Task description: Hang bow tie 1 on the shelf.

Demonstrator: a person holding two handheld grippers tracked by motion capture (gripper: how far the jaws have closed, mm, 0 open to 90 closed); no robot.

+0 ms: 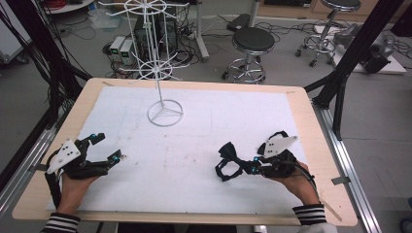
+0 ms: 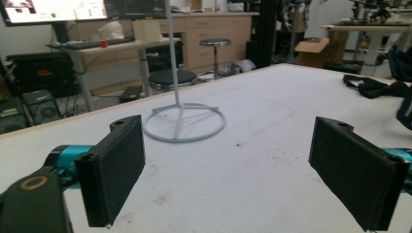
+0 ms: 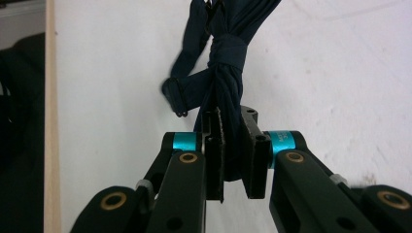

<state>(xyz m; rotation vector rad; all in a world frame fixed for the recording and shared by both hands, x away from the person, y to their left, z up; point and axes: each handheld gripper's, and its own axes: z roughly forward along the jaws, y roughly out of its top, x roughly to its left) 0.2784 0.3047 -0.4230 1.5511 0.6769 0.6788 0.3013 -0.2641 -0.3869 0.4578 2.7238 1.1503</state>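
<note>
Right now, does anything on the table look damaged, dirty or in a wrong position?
Nothing looks damaged. The white table cover has small brownish stains near its middle. The white wire rack stands upright. The dark bow tie hangs bunched from the right hand-held gripper, which is shut on it. The left hand-held gripper is open and holds nothing.

I'm working at a light wooden table [image 1: 311, 121] with rounded corners. A white mat [image 1: 233, 121] covers nearly all of its top, marked with faint stains and a pale outlined rectangle. On the mat's far side stands a white wire rack [image 1: 163, 73], resting on its ring-shaped base.
</note>
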